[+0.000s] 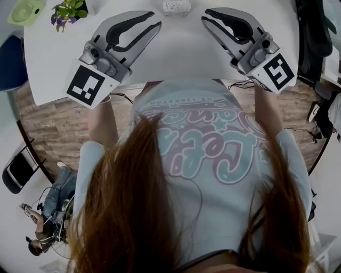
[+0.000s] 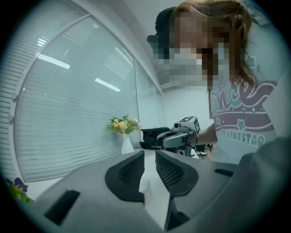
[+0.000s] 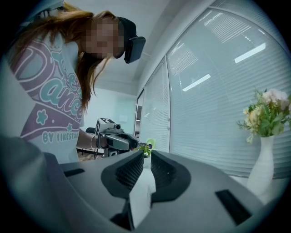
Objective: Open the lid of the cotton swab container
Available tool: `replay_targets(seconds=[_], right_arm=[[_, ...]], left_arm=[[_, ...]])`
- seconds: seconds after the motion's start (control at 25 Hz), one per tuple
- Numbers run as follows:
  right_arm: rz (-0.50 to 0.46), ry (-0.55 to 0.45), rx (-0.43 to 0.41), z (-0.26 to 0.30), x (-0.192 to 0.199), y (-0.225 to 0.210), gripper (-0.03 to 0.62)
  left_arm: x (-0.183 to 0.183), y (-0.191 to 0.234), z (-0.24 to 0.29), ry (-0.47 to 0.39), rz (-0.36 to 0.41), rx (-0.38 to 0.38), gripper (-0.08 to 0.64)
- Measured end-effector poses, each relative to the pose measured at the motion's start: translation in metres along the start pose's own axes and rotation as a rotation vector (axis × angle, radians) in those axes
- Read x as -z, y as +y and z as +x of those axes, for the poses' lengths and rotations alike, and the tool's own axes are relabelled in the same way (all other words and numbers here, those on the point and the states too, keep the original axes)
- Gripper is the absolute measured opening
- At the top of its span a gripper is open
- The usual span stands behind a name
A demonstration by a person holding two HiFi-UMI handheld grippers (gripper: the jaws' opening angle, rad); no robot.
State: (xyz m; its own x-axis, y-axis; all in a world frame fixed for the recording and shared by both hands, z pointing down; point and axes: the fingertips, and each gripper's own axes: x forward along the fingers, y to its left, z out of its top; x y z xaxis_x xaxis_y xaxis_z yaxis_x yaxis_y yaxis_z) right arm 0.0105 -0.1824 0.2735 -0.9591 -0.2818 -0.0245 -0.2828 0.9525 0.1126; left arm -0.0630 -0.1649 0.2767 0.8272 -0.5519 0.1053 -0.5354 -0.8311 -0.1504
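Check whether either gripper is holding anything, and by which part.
Nothing is held. The left gripper and right gripper hover over the white table with jaws narrowly apart and empty; the cotton swab container stands untouched beyond them.

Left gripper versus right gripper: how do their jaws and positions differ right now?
The left gripper sits left of the cotton swab container, the right gripper right of it. The left gripper's jaws show a slightly wider gap than the right gripper's. Both are empty, angled inward over the white table.
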Motion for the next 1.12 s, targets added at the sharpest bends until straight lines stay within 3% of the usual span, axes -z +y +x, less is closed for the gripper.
replay_targets(seconds=[0.28, 1.12], right_arm=[[0.002, -0.006, 0.006, 0.003, -0.002, 0.002, 0.032], [0.006, -0.016, -0.005, 0.004, -0.003, 0.004, 0.006]], left_arm=[[0.001, -0.002, -0.002, 0.000, -0.006, -0.004, 0.040], [0.007, -0.006, 0.001, 0.011, -0.017, -0.003, 0.009]])
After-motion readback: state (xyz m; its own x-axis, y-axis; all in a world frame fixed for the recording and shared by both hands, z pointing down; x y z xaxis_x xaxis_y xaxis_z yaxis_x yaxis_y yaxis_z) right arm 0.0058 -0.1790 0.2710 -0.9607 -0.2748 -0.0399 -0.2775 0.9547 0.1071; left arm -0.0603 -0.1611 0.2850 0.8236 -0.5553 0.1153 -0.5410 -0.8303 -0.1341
